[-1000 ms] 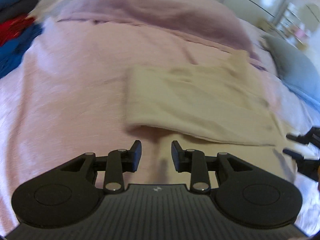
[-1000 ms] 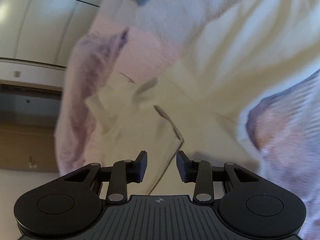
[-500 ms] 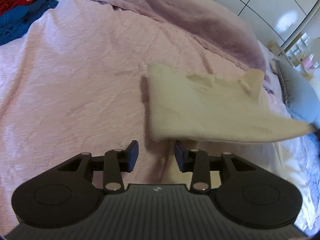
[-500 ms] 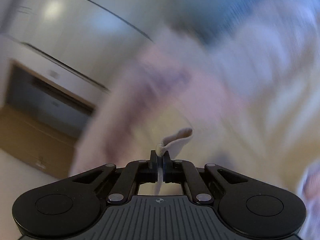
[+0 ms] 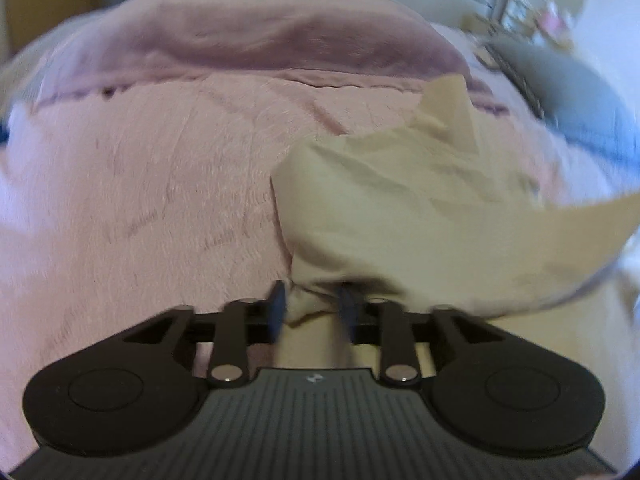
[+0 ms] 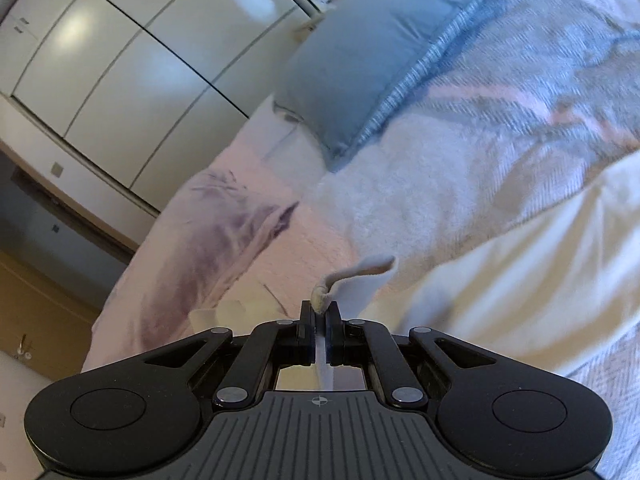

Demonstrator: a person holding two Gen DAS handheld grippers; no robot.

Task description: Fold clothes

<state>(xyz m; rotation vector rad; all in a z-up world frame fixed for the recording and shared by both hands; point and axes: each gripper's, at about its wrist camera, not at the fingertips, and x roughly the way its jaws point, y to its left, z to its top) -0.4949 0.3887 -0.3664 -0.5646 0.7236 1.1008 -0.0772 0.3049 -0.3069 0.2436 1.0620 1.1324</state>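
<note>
Pink bedding (image 5: 152,184) covers the bed that serves as the work surface, with a mauve blanket (image 5: 248,44) bunched at twelve o'clock in the left wrist view and a blue pillow (image 6: 360,52) and white cupboard doors (image 6: 132,64) seen in the right wrist view. One garment, a cream cloth (image 5: 400,216), lies from the centre toward three o'clock of the left view, partly lifted off the bedding. The left gripper (image 5: 312,308) has just been closing, and a bunched corner of the cloth is seen between its jaws; the picture is blurred, so a firm pinch is judged likely but not certain. The right gripper (image 6: 319,320) is closed tight on a thin edge of the cloth, a curl of which stands above the pads at twelve o'clock. The cloth is judged to be only being taken up by two corners: a neat finished fold is not yet seen, and laying over, smoothing and setting aside appear to remain. Whether other garments wait cannot be told.
</note>
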